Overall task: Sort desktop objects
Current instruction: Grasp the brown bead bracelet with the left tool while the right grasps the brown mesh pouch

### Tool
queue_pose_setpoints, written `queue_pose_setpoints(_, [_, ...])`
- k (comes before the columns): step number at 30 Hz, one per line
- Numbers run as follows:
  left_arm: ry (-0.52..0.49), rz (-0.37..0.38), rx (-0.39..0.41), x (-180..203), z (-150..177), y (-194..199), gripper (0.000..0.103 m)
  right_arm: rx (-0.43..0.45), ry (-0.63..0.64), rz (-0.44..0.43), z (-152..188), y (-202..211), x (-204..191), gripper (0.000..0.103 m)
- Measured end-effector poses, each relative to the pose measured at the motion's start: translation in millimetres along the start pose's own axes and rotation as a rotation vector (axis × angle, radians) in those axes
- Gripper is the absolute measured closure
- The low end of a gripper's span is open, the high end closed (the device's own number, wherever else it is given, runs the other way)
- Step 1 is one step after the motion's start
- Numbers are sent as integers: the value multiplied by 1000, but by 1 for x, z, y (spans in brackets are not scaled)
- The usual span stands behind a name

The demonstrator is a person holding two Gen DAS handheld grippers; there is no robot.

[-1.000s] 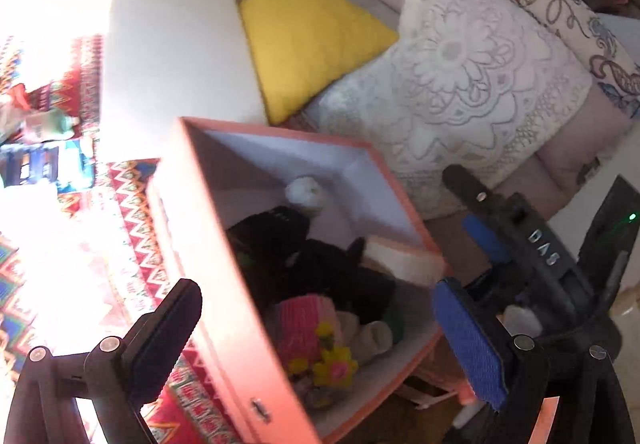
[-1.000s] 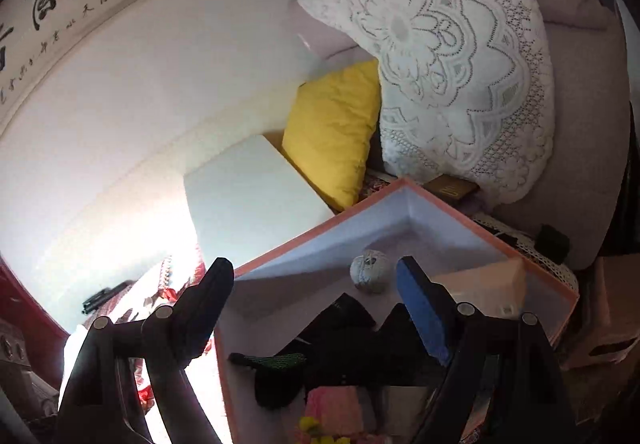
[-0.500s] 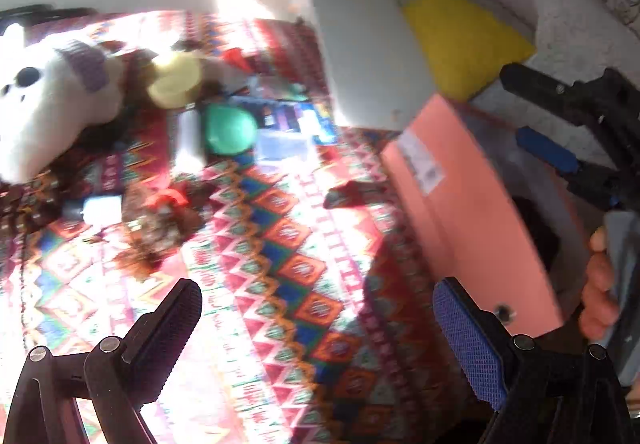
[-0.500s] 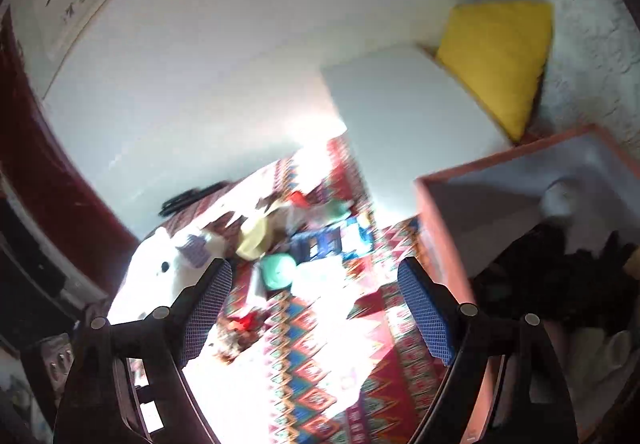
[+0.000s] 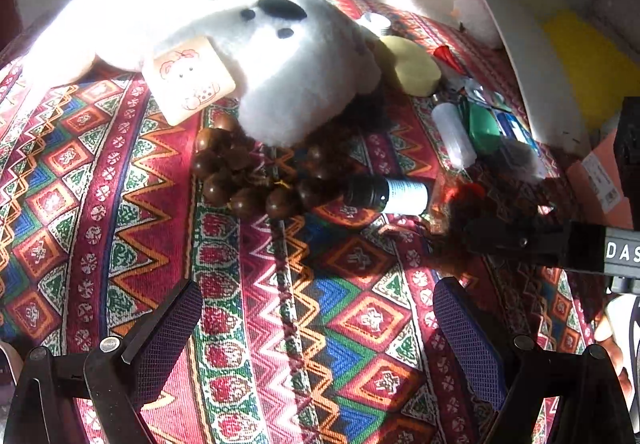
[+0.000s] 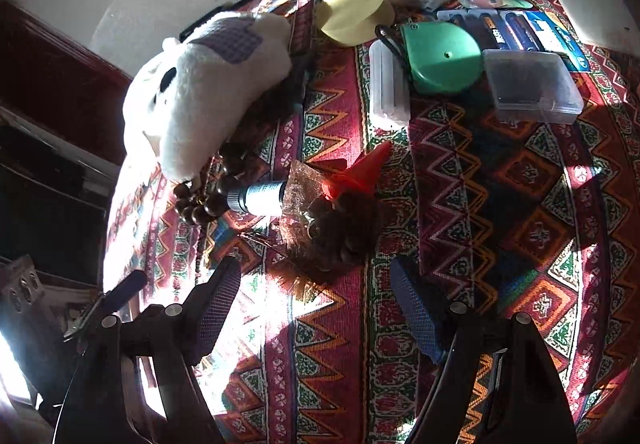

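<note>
Since half a second ago both views have been swung off the pink box and onto the patterned cloth (image 5: 132,179); the clutter is now seen close, and only a corner of the box (image 5: 600,179) is left at the right edge of the left wrist view.

The left gripper (image 5: 316,328) is held low in frame over bare cloth, jaws wide, nothing between them. The right gripper (image 6: 316,308) is likewise spread wide and empty, hovering just below a dark fuzzy bundle with an orange cone (image 6: 340,219) at frame centre.

Still unsorted: white plush toy (image 5: 280,55) upper centre, wooden beads (image 5: 240,179) touching its lower edge, small bottle (image 5: 388,195) just beside the beads, green case (image 6: 440,55) and clear plastic box (image 6: 532,87) upper right of the right wrist view.

Judged step: the fuzzy bundle is being lined up for pickup. The pads should be brought down astride its dense middle, not the crinkly wrapper or cone tip, which are likely to slip. The bottle, lying against it, should be kept out of the closing jaws.
</note>
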State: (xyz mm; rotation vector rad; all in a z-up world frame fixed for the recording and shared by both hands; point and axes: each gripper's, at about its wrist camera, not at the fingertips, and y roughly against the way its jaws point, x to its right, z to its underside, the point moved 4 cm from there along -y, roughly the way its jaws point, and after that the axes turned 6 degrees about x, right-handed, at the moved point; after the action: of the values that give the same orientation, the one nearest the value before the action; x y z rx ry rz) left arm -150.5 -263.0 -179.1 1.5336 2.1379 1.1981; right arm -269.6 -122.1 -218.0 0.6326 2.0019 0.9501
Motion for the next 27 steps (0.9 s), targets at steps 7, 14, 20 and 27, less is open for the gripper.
queue_pose_setpoints(7, [41,-47,-15,-17,-25,-38,7,26,106,43,-11,-4,-1,86])
queue_pose_setpoints(14, [181,-159,4,-62,-48,-72,6,97,72,-10,-31,44,26,86])
queue_pose_setpoints(20, [-14,-270,9,-31,-40,-83,33,99,21,-22,-40,48,41,86])
queue_pose_setpoints(27, [192,134,1,-5,5,-31,87,152,-8,-107,-41,70,34,86])
